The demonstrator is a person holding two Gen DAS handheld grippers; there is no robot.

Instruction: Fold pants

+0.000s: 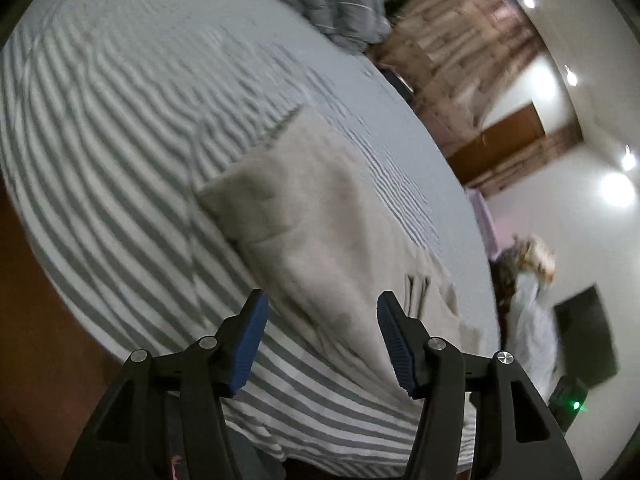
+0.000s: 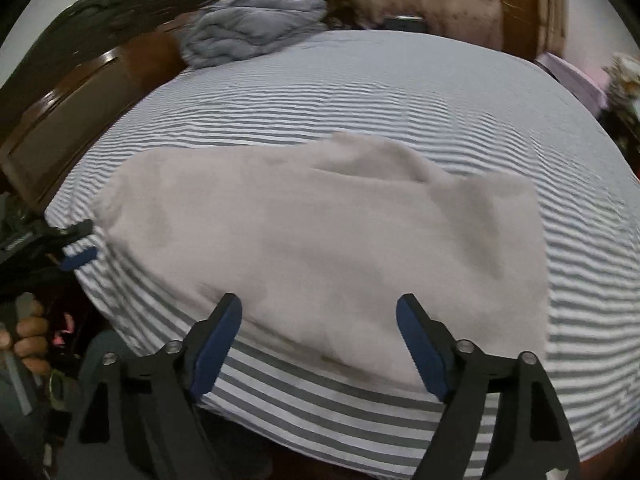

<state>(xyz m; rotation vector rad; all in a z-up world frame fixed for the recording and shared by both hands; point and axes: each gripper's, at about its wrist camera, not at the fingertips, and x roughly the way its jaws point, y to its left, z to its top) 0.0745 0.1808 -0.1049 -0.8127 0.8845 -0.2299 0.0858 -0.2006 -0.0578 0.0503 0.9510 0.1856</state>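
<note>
The beige pants point(image 2: 320, 232) lie folded into a broad rectangle on the grey-and-white striped bed sheet point(image 2: 360, 96). They also show in the left wrist view point(image 1: 320, 216), running away from the camera. My left gripper point(image 1: 322, 304) is open and empty, hovering over the near end of the pants. My right gripper point(image 2: 319, 306) is open and empty, just above the near long edge of the pants. The left gripper also shows at the left edge of the right wrist view point(image 2: 78, 244), beside the pants' left end.
A crumpled grey quilt point(image 2: 252, 28) lies at the far end of the bed point(image 1: 332, 0). A dark wooden bed frame point(image 2: 80, 92) runs along the left. A wooden wardrobe point(image 1: 504, 144) and a heap of clothes point(image 1: 528, 272) stand beyond the bed.
</note>
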